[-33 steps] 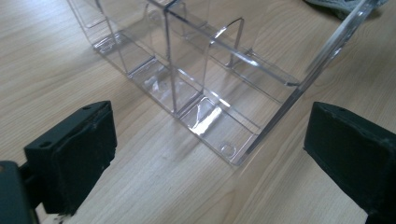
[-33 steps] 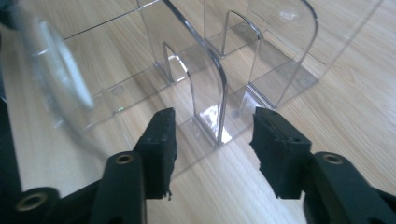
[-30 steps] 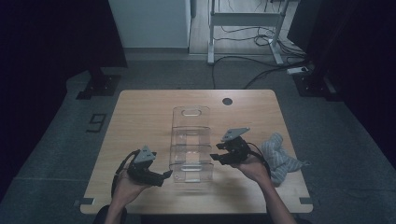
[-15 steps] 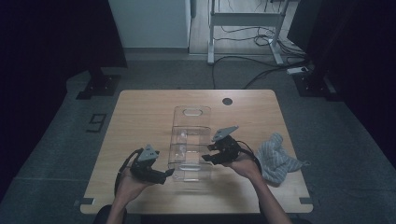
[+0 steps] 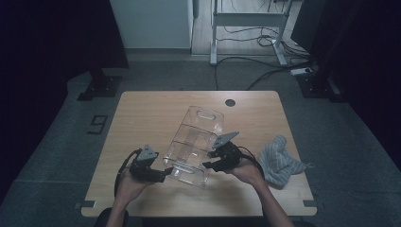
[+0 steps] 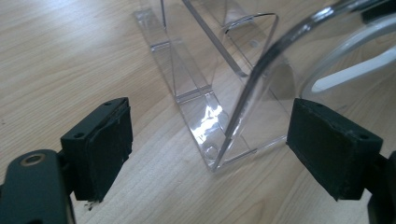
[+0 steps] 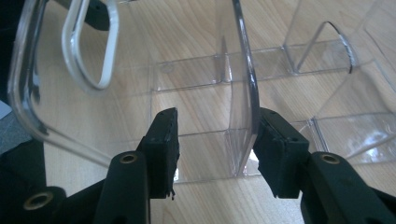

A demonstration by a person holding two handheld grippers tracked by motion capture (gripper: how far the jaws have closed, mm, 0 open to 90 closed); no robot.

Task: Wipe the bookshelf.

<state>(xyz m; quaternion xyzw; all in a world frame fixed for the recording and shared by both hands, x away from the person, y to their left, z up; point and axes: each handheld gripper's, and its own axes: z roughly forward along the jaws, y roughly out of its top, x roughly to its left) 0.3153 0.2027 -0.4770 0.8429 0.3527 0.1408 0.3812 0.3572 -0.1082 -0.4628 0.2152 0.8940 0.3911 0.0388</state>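
The left tongs point(image 6: 210, 154) stand released, jaws wide apart. Between them, touching neither, rises the near corner of the clear bin point(image 6: 219, 116), its end wall curving up and away to the right. Wood of the table point(image 6: 70, 56) shows beyond the left jaw.

The right tongs point(image 7: 215, 144) straddle a clear wall of the bin point(image 7: 243, 93). The right jaw presses against that wall; the left jaw stands off from it with a gap, so they are parted, not clamped. Just beyond the left jaw is the bin's end wall with its oval handle hole point(image 7: 88, 51). Farther out, dividers split the floor into compartments.

From the high view, the left tongs point(image 5: 158, 174) sit at the bin's near left corner and the right tongs point(image 5: 215, 163) at its near right side, each held in a hand coming from the near edge. The bin point(image 5: 194, 137) lies between them and runs away at a slant, its far end swung to the right, handle hole at the far end too. Just outside the right hand lies a striped cloth point(image 5: 281, 158), close to the wrist, apart from the bin. Well beyond the bin, near the far edge of the table point(image 5: 142, 113), is a small dark hole point(image 5: 230, 102).
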